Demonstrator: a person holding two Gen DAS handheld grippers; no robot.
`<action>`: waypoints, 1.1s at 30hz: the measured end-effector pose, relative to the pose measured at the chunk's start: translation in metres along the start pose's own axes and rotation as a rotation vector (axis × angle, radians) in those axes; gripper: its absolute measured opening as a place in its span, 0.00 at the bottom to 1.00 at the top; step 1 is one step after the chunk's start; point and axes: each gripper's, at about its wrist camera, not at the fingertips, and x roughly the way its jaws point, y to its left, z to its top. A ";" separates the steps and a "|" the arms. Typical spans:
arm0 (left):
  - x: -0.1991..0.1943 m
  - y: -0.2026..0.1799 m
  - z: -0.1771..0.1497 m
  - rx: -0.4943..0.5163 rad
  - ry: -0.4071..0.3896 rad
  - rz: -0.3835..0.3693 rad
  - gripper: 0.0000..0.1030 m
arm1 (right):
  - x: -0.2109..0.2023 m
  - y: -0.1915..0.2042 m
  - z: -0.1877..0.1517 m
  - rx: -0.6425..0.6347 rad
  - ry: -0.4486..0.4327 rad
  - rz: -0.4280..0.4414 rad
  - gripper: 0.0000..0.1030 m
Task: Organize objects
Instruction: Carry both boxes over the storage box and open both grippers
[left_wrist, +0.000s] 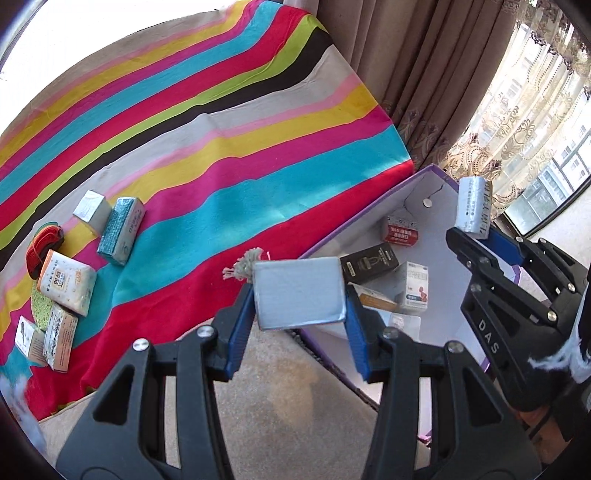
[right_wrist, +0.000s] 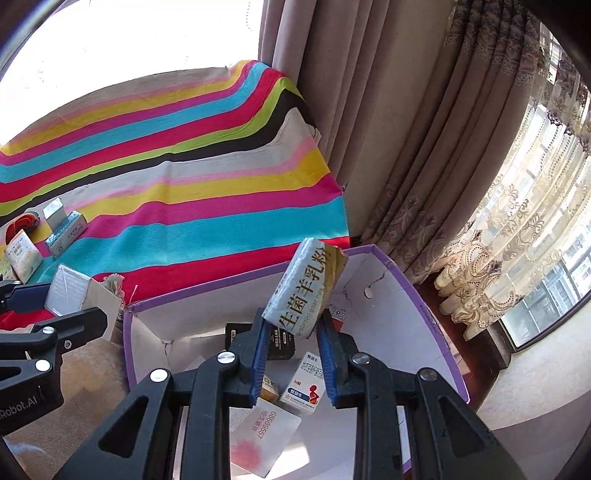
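Left wrist view: left gripper (left_wrist: 300, 301) had its jaws clamped on a silver-grey box (left_wrist: 298, 293), held by its two side faces at the near-left rim of the purple-edged storage box (left_wrist: 421, 177). Right gripper (right_wrist: 291, 328) had jaws closed on the lower end of a goat-milk-powder pack (right_wrist: 306, 288), most of the pack sticking up past the pads, hovering over the open storage box.

Risks, my read:
- The powder pack was pinched only at one end, tilted, w/ a torn top corner; a quick swing or loose squeeze could let it pivot or slip out early and land on the rim instead of inside.
- Silver-grey box sat partly over the carpet (left_wrist: 280, 387), not fully over the opening; releasing there would prob drop it outside or clip the wall.
- Both grippers were close together, so they could bump when lowering.
- Storage box already held several small cartons (left_wrist: 413, 286), so a drop could knock or stack them crooked.

Surface/room: striped multicolour blanket (left_wrist: 221, 147) covered the bed, w/ more packs and cartons (left_wrist: 122, 230) left at its far-left end beside a red cord bundle (left_wrist: 44, 247). Storage box stood on the floor just beside the bed. Brown curtains (right_wrist: 369, 110), lace sheers and a bright window behind.
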 end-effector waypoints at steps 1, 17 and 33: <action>0.002 -0.003 0.001 0.006 0.002 -0.003 0.49 | 0.000 -0.003 0.000 0.004 0.000 -0.006 0.26; -0.006 -0.003 0.004 0.026 -0.022 0.091 0.74 | 0.005 -0.007 -0.002 0.031 0.016 -0.009 0.43; -0.048 0.067 -0.011 -0.061 -0.118 0.258 0.75 | -0.018 0.053 0.016 -0.093 -0.028 0.049 0.56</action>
